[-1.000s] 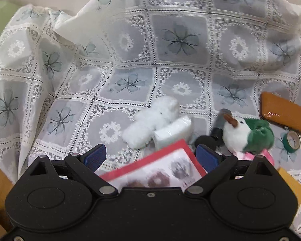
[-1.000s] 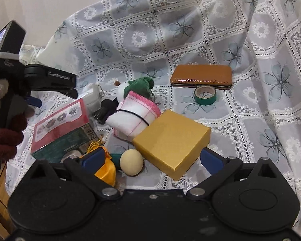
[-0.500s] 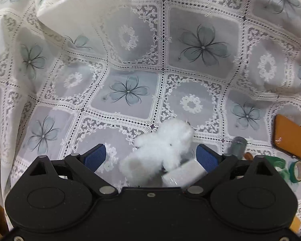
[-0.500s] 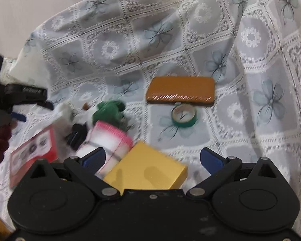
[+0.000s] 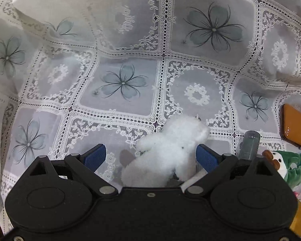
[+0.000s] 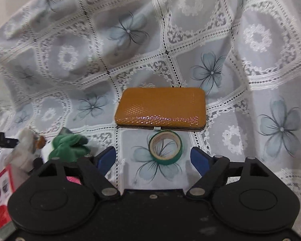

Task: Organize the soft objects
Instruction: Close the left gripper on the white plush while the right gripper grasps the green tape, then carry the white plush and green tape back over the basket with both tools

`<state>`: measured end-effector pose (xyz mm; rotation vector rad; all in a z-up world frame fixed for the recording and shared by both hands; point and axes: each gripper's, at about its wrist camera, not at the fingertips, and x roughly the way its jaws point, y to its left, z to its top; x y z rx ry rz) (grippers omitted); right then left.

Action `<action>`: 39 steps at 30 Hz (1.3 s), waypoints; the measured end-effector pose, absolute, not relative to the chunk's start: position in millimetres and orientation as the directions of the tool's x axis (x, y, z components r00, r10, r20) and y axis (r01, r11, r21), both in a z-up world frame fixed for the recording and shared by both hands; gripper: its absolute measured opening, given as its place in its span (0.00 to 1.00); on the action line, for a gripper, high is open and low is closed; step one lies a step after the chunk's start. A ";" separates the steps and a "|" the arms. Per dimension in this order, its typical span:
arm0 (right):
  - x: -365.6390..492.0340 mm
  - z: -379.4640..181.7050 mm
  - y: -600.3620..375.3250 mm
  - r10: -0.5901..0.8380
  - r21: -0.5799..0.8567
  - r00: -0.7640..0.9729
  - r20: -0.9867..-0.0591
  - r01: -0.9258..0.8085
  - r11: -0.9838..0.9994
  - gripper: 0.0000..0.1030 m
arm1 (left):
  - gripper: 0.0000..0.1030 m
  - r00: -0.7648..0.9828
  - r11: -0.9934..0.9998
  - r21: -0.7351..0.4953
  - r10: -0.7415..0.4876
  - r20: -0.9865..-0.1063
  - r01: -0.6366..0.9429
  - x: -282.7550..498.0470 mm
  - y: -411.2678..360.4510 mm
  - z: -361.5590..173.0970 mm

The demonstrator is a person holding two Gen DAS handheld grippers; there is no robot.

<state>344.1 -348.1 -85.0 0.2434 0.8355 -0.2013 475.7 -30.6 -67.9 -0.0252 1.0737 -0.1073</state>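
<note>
Left gripper (image 5: pixel 150 157): we see the jaws spread wide, white plush toy (image 5: pixel 166 154) lying between them, lower centre of frame, hard against the right pad; left pad clear of it. No squeeze visible. Grey tube (image 5: pixel 249 145) just right of the right finger. Green-and-white plush bird (image 5: pixel 287 163) at the right edge.

Right gripper (image 6: pixel 153 157): jaws closing, nothing pressed. We see the green tape roll (image 6: pixel 165 147) between the tips, flat on the lace tablecloth (image 6: pixel 250 110), untouched. Tan wallet case (image 6: pixel 161 108) just beyond it, mid-frame. Bird at lower left, blurred.
</note>
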 end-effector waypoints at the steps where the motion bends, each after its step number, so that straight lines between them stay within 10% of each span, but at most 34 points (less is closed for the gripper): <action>1: 348.8 -87.4 -348.9 -0.082 0.131 0.650 -0.756 0.273 0.953 0.79 | 0.91 0.471 0.994 -0.076 -0.104 -0.876 0.077 477.7 -30.5 -68.9; 10: 386.3 -113.9 -347.3 -0.105 0.076 0.600 -0.793 0.268 0.960 0.74 | 0.94 0.404 0.983 -0.152 -0.181 -0.897 0.101 494.2 -30.2 -87.5; 14: 394.6 -125.4 -347.5 -0.135 0.034 0.576 -0.806 0.272 0.962 0.46 | 0.88 0.375 0.980 -0.153 -0.192 -0.907 0.131 497.0 -34.5 -96.9; 22: 382.2 -124.8 -358.0 -0.092 0.092 0.598 -0.796 0.269 0.959 0.46 | 0.58 0.418 0.970 -0.185 -0.235 -0.878 0.157 494.3 -22.5 -86.5; 39: 330.5 -85.8 -359.7 -0.101 0.102 0.616 -0.781 0.284 0.953 0.46 | 0.56 0.510 0.985 -0.162 -0.171 -0.843 0.063 467.5 15.5 -41.2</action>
